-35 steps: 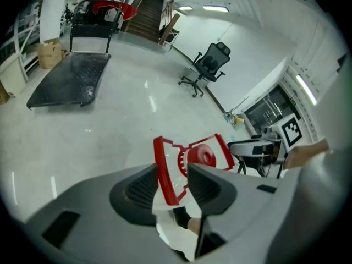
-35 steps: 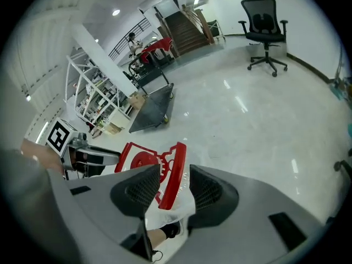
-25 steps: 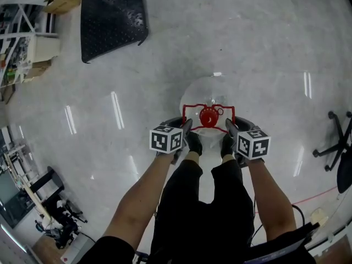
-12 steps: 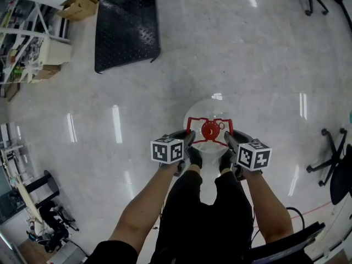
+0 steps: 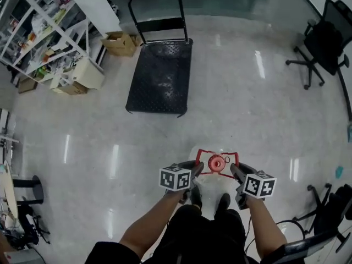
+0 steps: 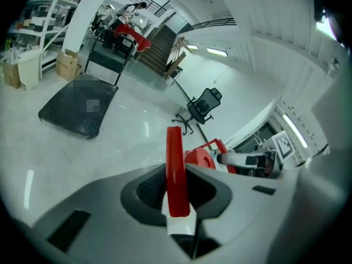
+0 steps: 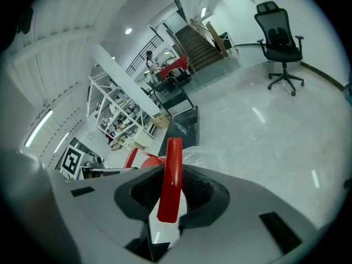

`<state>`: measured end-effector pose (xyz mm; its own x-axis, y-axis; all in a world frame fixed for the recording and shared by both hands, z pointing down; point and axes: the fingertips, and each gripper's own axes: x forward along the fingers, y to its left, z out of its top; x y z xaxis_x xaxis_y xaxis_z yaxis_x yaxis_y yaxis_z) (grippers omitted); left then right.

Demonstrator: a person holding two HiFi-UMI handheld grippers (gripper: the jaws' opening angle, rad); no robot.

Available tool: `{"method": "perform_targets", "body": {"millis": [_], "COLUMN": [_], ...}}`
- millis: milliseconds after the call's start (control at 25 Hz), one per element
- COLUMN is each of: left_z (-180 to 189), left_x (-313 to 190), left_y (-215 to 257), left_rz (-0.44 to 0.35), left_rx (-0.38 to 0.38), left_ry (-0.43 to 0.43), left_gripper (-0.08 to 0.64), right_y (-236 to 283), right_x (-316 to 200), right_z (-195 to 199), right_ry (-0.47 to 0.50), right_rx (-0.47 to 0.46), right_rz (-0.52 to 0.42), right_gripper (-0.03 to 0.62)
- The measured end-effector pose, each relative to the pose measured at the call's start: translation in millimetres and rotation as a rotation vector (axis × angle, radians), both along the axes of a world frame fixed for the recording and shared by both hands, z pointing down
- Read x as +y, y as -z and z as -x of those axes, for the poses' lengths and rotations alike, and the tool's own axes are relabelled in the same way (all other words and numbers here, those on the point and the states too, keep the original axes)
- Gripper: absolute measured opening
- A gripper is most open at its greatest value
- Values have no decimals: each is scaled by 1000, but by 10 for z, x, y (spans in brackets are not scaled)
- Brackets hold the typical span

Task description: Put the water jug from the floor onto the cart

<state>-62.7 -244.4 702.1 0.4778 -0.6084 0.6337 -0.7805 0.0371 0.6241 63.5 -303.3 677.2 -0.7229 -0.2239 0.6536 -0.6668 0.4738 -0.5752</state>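
The clear water jug (image 5: 218,162), with a red cap and a red handle frame, hangs above the floor in front of the person's legs. My left gripper (image 5: 197,168) is shut on the frame's left bar (image 6: 176,169). My right gripper (image 5: 233,169) is shut on the right bar (image 7: 171,175). Both pairs of jaws have just been closing on those bars. The black flat cart (image 5: 159,76) with its upright push handle stands farther ahead on the floor. It also appears in the left gripper view as the cart (image 6: 77,106) and in the right gripper view as the cart (image 7: 184,125).
White shelving (image 5: 44,26) full of goods lines the left side, with cardboard boxes (image 5: 121,43) beside the cart. A black office chair (image 5: 324,43) stands at the far right, and another chair base (image 5: 330,202) is near my right side. A staircase (image 6: 159,43) rises behind the cart.
Both grippers have risen together with the jug, which has come off the floor. The head view has tipped up, so the whole cart and the shelving now show.
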Motion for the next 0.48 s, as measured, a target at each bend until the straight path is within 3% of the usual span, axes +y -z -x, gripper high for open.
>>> {"method": "perform_targets", "body": {"millis": [240, 480], "left_z": [730, 1391], "left_x": [-402, -881], "left_y": [730, 1020], "left_rz": [-123, -156], "left_rx": [-46, -64], "left_ry": [11, 103], "left_gripper": [67, 67], "right_y": [665, 956], "right_x": [-400, -970], "right_z": [753, 1487], "right_ry": [20, 98], "right_rx": [-47, -81], "right_rz": [-83, -129], "right_gripper": [91, 91]}}
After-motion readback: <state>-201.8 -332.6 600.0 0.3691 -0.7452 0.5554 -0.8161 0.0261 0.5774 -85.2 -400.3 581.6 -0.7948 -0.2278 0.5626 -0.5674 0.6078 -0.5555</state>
